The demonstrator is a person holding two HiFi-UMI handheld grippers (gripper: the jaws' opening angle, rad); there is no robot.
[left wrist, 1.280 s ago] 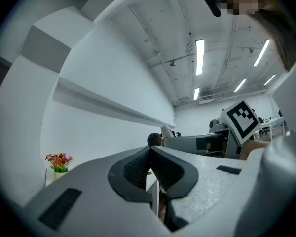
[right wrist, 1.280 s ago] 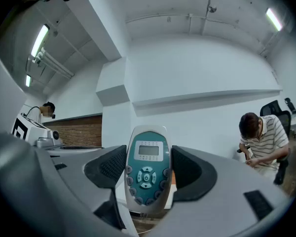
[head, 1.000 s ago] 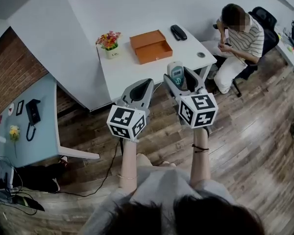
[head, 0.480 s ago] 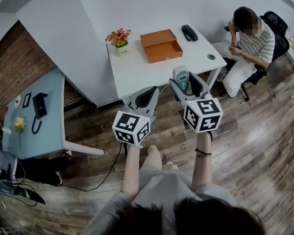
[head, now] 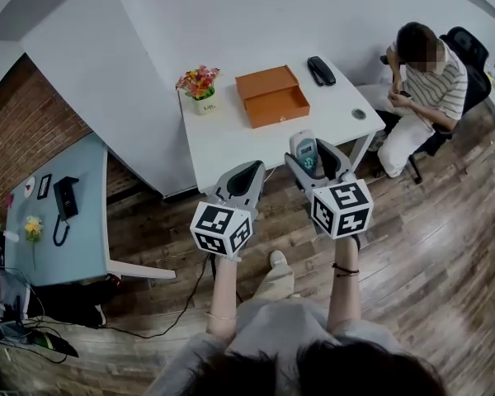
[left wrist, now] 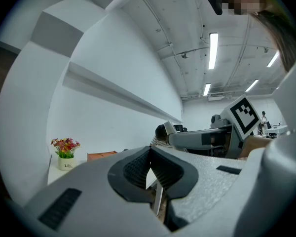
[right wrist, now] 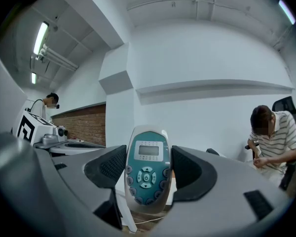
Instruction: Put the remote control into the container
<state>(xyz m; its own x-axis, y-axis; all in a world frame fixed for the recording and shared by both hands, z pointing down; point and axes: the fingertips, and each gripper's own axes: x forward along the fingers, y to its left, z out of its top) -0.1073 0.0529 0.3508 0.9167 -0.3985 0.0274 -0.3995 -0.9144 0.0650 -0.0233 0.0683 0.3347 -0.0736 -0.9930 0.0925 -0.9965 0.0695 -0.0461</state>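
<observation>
My right gripper (head: 310,148) is shut on a silver and teal remote control (head: 304,148), which stands upright between the pads (right wrist: 192,169) with its buttons facing the camera (right wrist: 148,154). It hovers at the front edge of the white table (head: 231,134). The container, an open orange box (head: 271,96), lies on the table farther back, apart from both grippers. My left gripper (head: 247,172) is shut with nothing in it and is held over the floor just in front of the table. Its pads meet in the left gripper view (left wrist: 149,166).
A pot of flowers (head: 198,82) stands left of the box, a black device (head: 320,70) at the table's back right, a small round object (head: 359,114) near the right edge. A person sits on a chair (head: 421,73) right of the table. A blue desk (head: 58,213) stands at left.
The head view has shifted, so the table and seated person sit slightly elsewhere in the frame. Both grippers keep the same pose side by side, and the remote stays held.
</observation>
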